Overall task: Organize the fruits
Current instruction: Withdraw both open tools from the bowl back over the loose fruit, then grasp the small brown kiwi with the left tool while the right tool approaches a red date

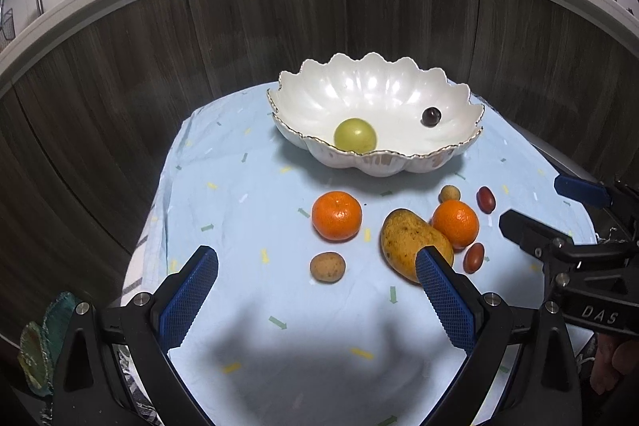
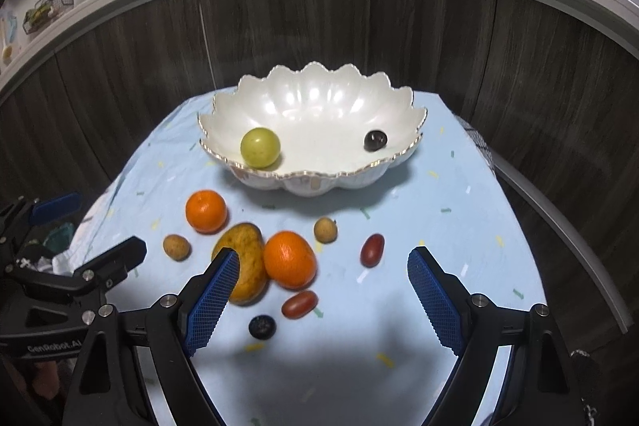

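- Eight fruits lie loose on the blue-clothed table (image 2: 459,186) in front of the scalloped white bowl (image 2: 311,98); a green fruit (image 2: 260,147) and a dark grape (image 2: 375,140) already sit inside it, well apart.
- Left tongs (image 1: 317,266) and right tongs (image 2: 319,266) both hang spread wide above the loose fruit, holding nothing.
- The mango (image 2: 243,262) looks the heaviest and likely softest; best taken across its narrow middle, gently.
- Two oranges (image 2: 289,259) (image 2: 206,211) are round and firm and may roll; the nearer one touches the mango, so grip across its free sides.
- Red grape tomatoes (image 2: 300,304) (image 2: 372,250), the blueberry (image 2: 262,327) and two small brown fruits (image 2: 176,247) (image 2: 325,229) are light, smooth and easily crushed.
- The bowl looks like glazed ceramic, so fruit should be set down, not dropped.
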Available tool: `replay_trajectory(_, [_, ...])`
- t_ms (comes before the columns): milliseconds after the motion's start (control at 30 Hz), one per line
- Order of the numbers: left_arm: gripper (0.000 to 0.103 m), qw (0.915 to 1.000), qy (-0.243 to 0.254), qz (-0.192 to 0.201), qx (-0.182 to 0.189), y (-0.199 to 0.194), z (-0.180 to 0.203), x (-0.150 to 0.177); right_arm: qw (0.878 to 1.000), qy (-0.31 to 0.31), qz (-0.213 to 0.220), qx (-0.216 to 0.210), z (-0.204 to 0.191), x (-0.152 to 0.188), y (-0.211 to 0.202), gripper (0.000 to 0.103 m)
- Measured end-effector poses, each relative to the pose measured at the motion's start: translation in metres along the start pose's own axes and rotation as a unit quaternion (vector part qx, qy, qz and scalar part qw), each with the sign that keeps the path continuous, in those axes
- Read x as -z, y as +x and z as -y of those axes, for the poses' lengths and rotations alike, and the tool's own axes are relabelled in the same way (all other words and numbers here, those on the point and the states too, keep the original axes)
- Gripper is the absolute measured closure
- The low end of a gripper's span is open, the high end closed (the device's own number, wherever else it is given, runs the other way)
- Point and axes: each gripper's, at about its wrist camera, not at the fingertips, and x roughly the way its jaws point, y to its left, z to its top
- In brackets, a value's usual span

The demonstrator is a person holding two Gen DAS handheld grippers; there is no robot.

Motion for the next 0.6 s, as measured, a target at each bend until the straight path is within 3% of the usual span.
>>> replay_trajectory(233, [0.003, 1.0, -0.004, -0.006, 0.0, 0.012, -0.004, 0.007, 1.0, -0.007, -0.015, 0.005, -0.004, 0.008, 0.011, 0.018])
replay_trajectory(600, [0.008, 0.9998, -0.009, -0.011, 0.011, 0.029, -0.006, 0.012, 0.999, -0.013, -0.042, -0.004, -0.007, 0.017, 0.029, 0.035])
